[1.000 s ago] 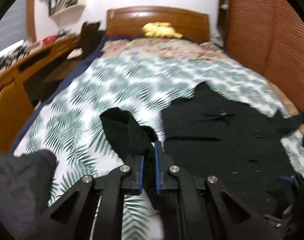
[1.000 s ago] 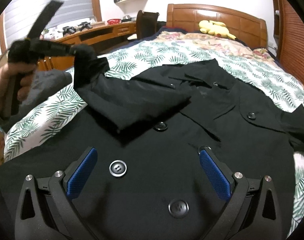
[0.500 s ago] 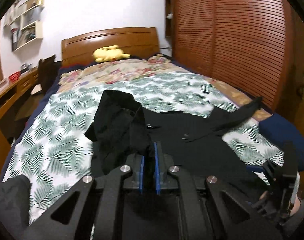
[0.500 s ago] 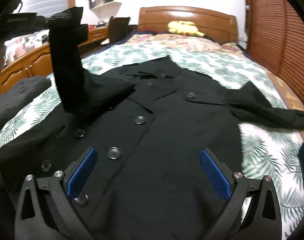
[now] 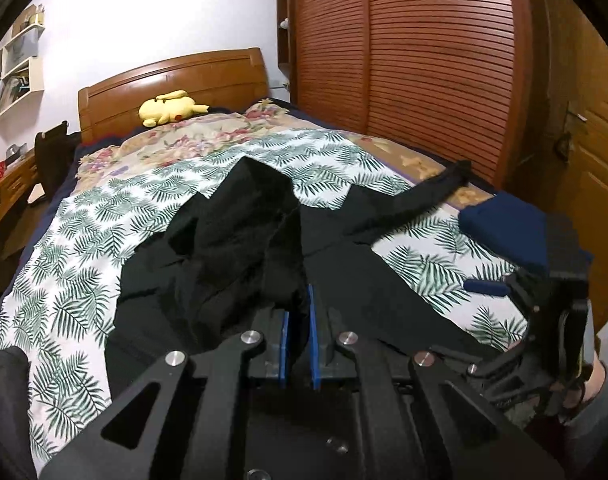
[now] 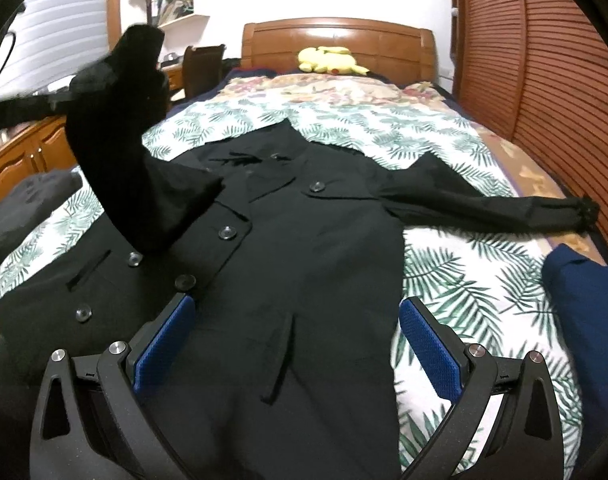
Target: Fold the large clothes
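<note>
A black buttoned coat (image 6: 312, 240) lies front up on the leaf-print bedspread (image 6: 456, 272). Its right sleeve (image 6: 504, 208) stretches out flat toward the wardrobe. My left gripper (image 5: 297, 320) is shut on the other sleeve (image 5: 247, 232), whose cloth bunches between the blue pads. In the right wrist view that sleeve (image 6: 115, 140) stands raised above the coat's left shoulder, and the gripper holding it is a blur at the left edge. My right gripper (image 6: 297, 340) hangs open over the coat's lower front, with nothing between its fingers.
A yellow plush toy (image 6: 330, 58) lies by the wooden headboard (image 6: 340, 36). A navy folded item (image 6: 584, 300) sits at the bed's right edge, a grey garment (image 6: 27, 208) at its left. Slatted wardrobe doors (image 5: 424, 60) stand on the right, a desk (image 6: 23, 152) on the left.
My left gripper has carried the sleeve up and rightward over the coat, its view swinging toward the wardrobe. My right gripper has shifted over the coat's lower front and stays open.
</note>
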Demonstrator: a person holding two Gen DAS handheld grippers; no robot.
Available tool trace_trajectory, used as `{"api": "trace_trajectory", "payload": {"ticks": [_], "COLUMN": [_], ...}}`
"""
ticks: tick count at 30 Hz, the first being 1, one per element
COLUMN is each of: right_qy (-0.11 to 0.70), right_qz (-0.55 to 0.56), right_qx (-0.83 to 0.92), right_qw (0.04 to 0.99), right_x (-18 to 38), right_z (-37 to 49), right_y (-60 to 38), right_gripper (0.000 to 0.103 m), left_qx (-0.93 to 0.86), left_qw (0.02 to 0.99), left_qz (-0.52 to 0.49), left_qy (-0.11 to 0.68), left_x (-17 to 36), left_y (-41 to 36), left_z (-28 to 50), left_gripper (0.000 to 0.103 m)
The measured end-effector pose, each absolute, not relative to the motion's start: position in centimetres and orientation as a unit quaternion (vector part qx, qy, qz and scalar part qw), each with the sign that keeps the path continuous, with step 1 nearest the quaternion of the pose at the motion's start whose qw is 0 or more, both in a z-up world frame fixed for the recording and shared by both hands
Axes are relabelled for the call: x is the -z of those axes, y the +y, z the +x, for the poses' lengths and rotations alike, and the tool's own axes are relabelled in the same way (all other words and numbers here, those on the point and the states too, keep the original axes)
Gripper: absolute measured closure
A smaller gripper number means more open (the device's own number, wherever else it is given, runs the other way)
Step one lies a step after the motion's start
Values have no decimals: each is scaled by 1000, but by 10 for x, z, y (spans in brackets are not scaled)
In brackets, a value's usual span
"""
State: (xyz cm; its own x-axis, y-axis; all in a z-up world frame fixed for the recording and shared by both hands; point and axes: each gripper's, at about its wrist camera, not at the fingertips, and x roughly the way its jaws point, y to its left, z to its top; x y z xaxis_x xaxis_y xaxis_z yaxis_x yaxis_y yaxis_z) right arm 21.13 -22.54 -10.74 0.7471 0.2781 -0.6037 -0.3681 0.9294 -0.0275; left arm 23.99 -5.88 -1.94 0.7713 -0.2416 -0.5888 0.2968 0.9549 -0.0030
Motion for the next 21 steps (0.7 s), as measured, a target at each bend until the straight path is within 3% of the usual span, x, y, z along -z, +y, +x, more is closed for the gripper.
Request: {"api": "trace_trajectory", "payload": {"ticks": [9,14,21], "right_qy": [298,297,296], "right_qz": [-74,-62,-58], "right_qx": [-164,-158,-157], "right_qw": [937,940,940], "right_x": [92,87,85], "right_z": [203,207,209], "right_y": [-231,-241,-244], "right_gripper": [0,0,0], "left_qx": [168,184,160], "left_qw": [929,931,936], "left_qz": [47,49,31], "left_qy": [325,313,312], "left_x": [29,26,47], "left_y": [-75,-79,-61], "left_z": [211,183,164], "left_gripper": [91,76,63]}}
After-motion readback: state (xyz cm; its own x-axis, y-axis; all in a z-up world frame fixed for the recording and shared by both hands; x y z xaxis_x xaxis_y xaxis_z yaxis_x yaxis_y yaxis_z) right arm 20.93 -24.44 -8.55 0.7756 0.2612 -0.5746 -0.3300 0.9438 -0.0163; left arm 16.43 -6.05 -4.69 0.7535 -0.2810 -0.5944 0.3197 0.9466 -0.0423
